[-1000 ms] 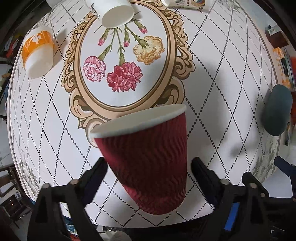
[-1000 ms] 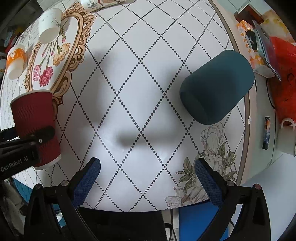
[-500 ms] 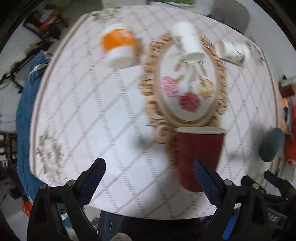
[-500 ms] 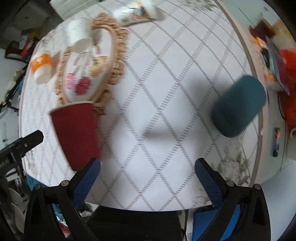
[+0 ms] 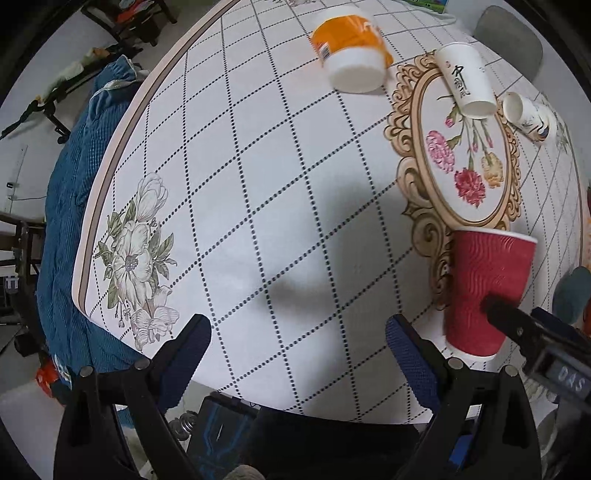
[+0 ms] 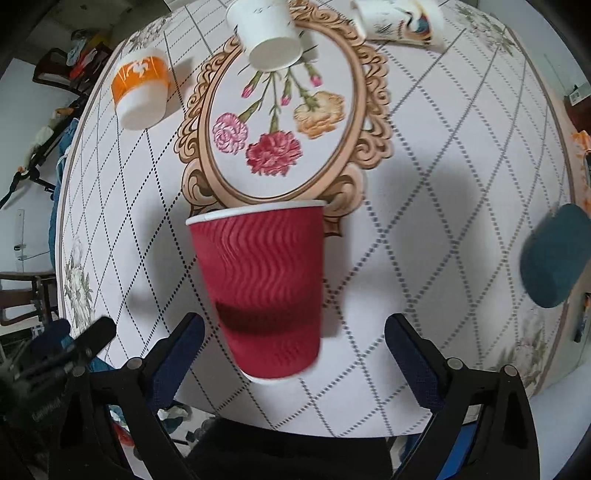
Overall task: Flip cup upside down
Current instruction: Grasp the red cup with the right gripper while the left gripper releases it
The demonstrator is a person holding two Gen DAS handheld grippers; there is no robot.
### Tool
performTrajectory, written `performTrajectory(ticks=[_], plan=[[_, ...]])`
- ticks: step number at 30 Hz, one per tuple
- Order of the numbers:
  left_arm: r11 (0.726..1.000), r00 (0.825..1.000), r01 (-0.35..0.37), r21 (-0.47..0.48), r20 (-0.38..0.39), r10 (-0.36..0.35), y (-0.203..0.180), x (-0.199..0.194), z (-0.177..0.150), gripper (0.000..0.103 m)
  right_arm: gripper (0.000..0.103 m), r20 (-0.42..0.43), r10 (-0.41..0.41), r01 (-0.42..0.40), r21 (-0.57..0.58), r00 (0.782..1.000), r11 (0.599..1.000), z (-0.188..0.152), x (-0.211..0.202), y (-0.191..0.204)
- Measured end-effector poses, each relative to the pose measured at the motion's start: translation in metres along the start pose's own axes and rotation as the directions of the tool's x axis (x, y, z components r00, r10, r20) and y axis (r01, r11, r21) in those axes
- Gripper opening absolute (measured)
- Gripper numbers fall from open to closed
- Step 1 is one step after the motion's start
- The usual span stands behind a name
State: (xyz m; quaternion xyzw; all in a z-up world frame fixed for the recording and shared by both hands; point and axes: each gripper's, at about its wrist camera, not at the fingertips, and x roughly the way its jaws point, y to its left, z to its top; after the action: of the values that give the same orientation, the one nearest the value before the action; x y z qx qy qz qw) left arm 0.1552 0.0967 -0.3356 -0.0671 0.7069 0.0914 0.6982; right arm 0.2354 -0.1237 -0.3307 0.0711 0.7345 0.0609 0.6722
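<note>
While the red cup (image 6: 260, 291) stands rim-up on the surface (image 6: 424, 155) just below the printed flower frame (image 6: 284, 110), the right gripper (image 6: 293, 354) has its fingers spread around it, untouching; the left gripper (image 5: 297, 354) is likewise spread, empty, beside the cup.

ripple-walled red paper cup (image 6: 264, 284): dark red, wavy ribs, white rim
round table's cloth (image 5: 280, 192): white, black dotted diamond grid, gold oval frame with pink, red and orange carnations
orange-and-white tub cup (image 5: 351, 51): orange band, white base
plain white paper cup (image 6: 267, 33): white
dark teal cylinder (image 6: 556, 254): solid teal
</note>
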Motion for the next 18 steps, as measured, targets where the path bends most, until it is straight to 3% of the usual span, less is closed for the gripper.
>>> performTrajectory(ticks=[8, 18], plan=[[1.000, 1.000, -0.003, 0.012, 0.006, 0.002, 0.010, 0.003, 0.000, 0.097, 0.072, -0.048, 0.029, -0.027, 0.050, 0.998, 0.998, -0.004, 0.019, 0.009], [0.999, 1.000, -0.008, 0.041, 0.009, 0.008, 0.008, 0.006, 0.001, 0.097, 0.072, -0.053, 0.044, -0.036, 0.137, 0.998, 0.990, -0.006, 0.021, 0.004]])
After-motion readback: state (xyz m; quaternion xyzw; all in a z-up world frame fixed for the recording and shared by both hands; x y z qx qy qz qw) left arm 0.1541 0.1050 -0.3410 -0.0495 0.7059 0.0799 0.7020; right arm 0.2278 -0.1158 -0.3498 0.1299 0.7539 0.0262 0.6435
